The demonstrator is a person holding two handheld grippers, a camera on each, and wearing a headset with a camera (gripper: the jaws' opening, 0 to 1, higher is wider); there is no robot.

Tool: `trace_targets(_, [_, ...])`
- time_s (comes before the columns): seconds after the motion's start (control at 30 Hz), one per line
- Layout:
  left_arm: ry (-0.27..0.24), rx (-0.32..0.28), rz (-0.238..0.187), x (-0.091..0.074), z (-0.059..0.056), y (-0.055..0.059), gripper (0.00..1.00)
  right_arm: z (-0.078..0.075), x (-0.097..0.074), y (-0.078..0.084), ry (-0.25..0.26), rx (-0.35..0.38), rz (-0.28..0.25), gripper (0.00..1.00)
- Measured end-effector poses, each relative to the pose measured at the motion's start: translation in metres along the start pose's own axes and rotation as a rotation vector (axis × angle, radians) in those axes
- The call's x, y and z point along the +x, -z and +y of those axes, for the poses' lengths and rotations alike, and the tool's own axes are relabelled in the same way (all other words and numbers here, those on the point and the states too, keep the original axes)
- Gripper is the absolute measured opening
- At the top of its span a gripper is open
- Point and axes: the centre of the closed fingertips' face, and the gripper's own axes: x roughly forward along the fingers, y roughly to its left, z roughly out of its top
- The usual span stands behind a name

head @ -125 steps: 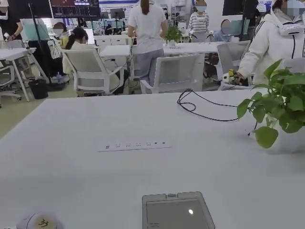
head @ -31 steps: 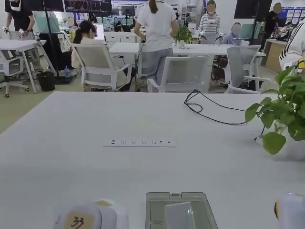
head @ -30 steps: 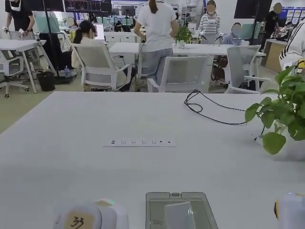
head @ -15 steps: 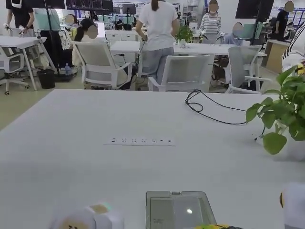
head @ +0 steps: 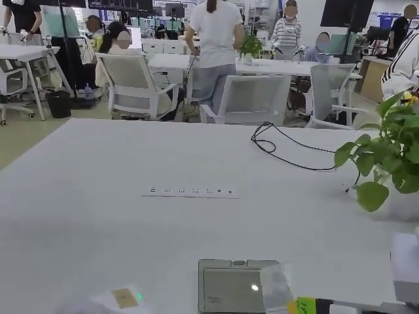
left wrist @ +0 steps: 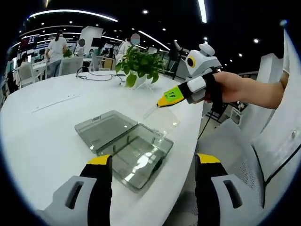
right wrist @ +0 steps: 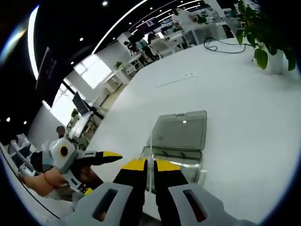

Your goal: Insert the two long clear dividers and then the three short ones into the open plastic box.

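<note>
Bench (head: 131, 229): broad and white, with a power strip (head: 190, 191) set in mid-bench, a cable (head: 288, 147) toward the far edge and a potted plant (head: 386, 150) at the right edge.
Box (left wrist: 149, 173): lies open at the near edge of the bench, its lid flat beyond the base, just ahead of both tongs.
Left tongs (left wrist: 153, 160): jaws spread wide with nothing between them, aimed at the box base.
Right tongs (right wrist: 150, 165): jaws pinched on one edge of a clear divider (left wrist: 163, 123), which hangs over the box's right side, seemingly apart from it.
Step in hand: probably carrying this divider to the base.
Doing it well: stand the sheet upright, line its ends up with facing wall slots and lower it straight without twisting. The free tongs could steady a base wall, since the box sits close to the bench edge.
Hard to make out: whether the sheet is long or short, the wall slots, and whether any divider is already seated. The head view cuts the base off.
</note>
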Motion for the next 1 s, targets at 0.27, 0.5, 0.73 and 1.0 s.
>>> trace_targets(0.27, [0.031, 0.071, 0.019, -0.001, 0.000, 0.011, 0.87, -0.013, 0.004, 0.001, 0.065, 0.048, 0.072, 0.07])
trace_targets(0.5, [0.066, 0.145, 0.047, -0.001, -0.002, 0.022, 0.99, -0.019, 0.012, 0.010, 0.097, 0.085, 0.135, 0.07])
trace_targets(0.73, [0.092, 0.165, 0.075, -0.001, -0.001, 0.034, 1.00, -0.026, 0.017, 0.026, 0.146, 0.128, 0.200, 0.07])
trace_targets(1.0, [0.111, 0.165, 0.085, -0.002, 0.000, 0.040, 1.00, -0.034, 0.027, 0.038, 0.205, 0.147, 0.265, 0.07])
